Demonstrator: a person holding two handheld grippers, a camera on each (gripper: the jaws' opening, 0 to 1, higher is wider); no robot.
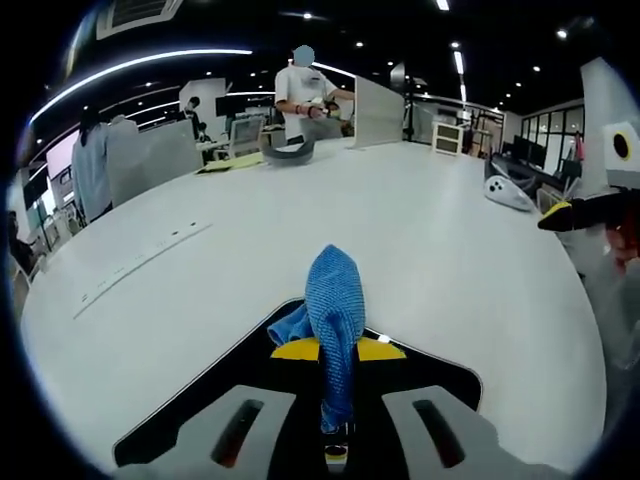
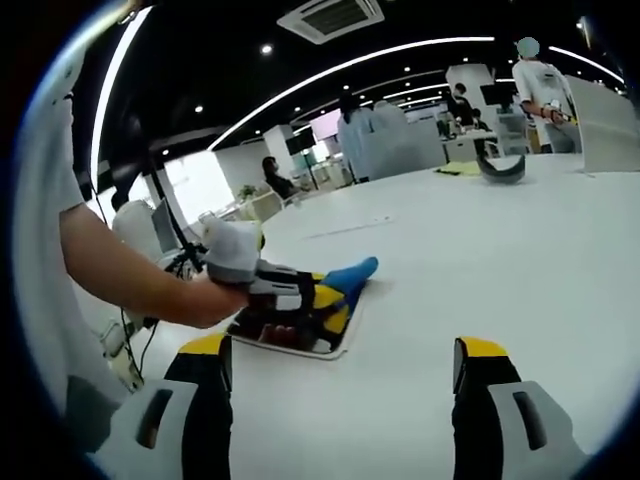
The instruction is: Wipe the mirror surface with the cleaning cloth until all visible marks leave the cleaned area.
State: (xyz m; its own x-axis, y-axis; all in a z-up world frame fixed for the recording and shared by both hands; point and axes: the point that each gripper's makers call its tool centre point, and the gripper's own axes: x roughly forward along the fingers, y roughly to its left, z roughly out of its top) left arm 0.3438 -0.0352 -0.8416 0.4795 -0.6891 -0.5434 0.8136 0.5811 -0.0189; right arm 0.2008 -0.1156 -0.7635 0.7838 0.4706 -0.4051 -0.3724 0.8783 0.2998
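the left gripper (image 1: 336, 350) is clamping a soft blue cleaning cloth (image 1: 335, 300), which is drooping limply over the dark mirror (image 1: 440, 375) lying flat on the white table (image 1: 400, 220); the mirror is looking thin and fragile. the right gripper view is showing the person's hand (image 2: 205, 295) holding that gripper from the side, while the right gripper (image 2: 340, 365) is hovering empty, jaws spread.

A person (image 1: 302, 95) stands beyond the white table (image 1: 420, 230) near partitions (image 1: 378, 112).
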